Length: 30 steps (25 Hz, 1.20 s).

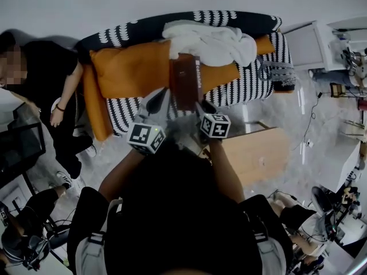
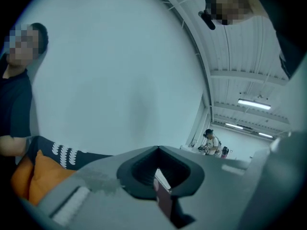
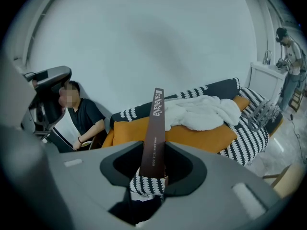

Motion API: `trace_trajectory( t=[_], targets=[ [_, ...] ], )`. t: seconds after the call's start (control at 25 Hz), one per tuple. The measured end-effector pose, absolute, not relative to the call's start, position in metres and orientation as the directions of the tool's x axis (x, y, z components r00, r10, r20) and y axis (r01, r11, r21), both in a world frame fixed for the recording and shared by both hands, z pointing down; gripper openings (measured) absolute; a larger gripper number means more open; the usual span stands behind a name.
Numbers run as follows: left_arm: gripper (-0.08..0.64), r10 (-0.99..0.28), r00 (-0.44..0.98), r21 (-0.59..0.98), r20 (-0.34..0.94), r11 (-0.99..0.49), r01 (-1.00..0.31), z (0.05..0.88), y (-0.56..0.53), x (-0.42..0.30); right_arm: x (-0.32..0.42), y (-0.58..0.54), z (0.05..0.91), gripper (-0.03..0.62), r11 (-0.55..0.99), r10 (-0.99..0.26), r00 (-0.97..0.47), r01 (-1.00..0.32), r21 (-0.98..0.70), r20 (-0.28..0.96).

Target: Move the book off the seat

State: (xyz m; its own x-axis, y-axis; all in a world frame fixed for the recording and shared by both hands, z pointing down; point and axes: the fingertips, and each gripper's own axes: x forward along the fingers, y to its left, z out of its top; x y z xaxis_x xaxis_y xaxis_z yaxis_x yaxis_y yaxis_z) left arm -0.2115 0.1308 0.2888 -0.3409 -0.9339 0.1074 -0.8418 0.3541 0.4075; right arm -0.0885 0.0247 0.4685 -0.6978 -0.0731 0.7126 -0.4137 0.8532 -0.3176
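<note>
Looking down from the head view, a person holds two grey hand-held grippers out towards a long sofa with black-and-white patterned fabric [image 1: 252,85]. A slim, dark brown hardcover book [image 1: 186,82] stands upright between the two tools, in front of the sofa. From this angle it overlaps a large orange cushion [image 1: 132,67] lying along the seat. A crumpled white blanket [image 1: 212,42] sits on top of the cushion, towards the back of the sofa.

The right gripper [image 1: 200,105] is clamped on the lower end of the book. In the right gripper view the brown spine rises straight up from between the jaws, with white lettering on it, and the sofa lies well behind.

The left gripper [image 1: 163,99] comes in at the book's lower left. In the left gripper view a corner of brown cover and white pages shows in the gap between the jaws, but whether they press on it cannot be told.

A seated person in black clothing [image 1: 46,73] is just beside the sofa's left end. A pale wooden box [image 1: 258,156] stands on the floor near the sofa's front.
</note>
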Motion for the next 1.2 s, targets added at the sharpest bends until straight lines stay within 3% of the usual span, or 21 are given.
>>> trace_trajectory(
  t=[1.2],
  targets=[
    [0.006, -0.941, -0.332, 0.401, 0.067, 0.330, -0.854, 0.274, 0.138, -0.167, -0.034, 0.033, 0.464, 0.147, 0.860, -0.080, -0.681, -0.417, -0.295, 0.728]
  ],
)
